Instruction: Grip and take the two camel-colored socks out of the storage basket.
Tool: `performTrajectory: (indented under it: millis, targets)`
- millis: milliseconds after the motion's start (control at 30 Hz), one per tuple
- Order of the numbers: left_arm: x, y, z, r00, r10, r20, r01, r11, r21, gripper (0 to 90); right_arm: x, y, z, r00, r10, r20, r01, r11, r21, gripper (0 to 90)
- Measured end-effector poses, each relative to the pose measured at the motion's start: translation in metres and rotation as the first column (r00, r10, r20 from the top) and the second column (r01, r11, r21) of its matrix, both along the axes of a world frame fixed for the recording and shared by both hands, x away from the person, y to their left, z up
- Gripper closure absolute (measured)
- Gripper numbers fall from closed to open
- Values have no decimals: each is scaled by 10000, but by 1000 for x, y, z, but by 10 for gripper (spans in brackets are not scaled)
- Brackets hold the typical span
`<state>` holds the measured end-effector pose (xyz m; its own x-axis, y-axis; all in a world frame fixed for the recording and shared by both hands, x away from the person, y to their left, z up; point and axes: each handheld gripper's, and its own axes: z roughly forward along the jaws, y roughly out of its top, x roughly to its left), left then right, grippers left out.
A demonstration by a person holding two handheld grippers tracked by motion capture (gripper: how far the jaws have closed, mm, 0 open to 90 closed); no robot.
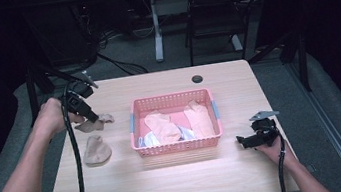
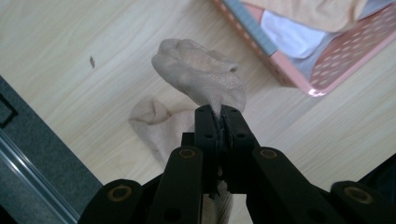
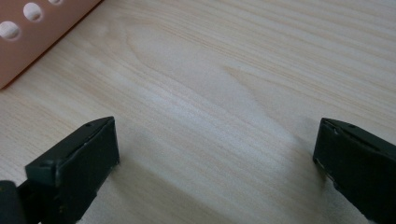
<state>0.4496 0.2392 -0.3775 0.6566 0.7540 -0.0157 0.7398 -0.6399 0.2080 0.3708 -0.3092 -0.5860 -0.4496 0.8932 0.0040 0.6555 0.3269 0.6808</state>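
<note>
High view: the left gripper (image 1: 95, 119) has its fingers clamped on a beige sock (image 1: 102, 121) at 9 o'clock of the pink basket (image 1: 133, 124); a second sock (image 1: 96, 150) lies on the table (image 1: 170, 182) just below.

Left gripper view: fingers pinch the sock's fabric.

Right gripper view: the right gripper (image 3: 215, 158) has its fingers apart over bare table.

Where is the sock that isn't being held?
In the high view, the loose beige sock lies on the table's left side, left of the pink basket, near the held sock.
</note>
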Motion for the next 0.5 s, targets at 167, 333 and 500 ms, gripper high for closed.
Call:
performTrajectory:
  millis: [167, 333, 500]
  targets:
    - [-1, 16, -26, 9986, 404, -353, -410, 9990, -166, 861, 0, 0, 0, 10000, -4, 0, 4, 10000, 1, 0]
    - [-1, 29, -57, 9939, 809, -750, -826, 9964, -199, 860, 0, 0, 0, 10000, 2, 4, -2, 10000, 6, 0]
    - [1, 36, -87, 9891, 1052, -1032, -1070, 9942, -122, 859, 0, 0, 0, 10000, 1, 4, -1, 10000, 1, 0]
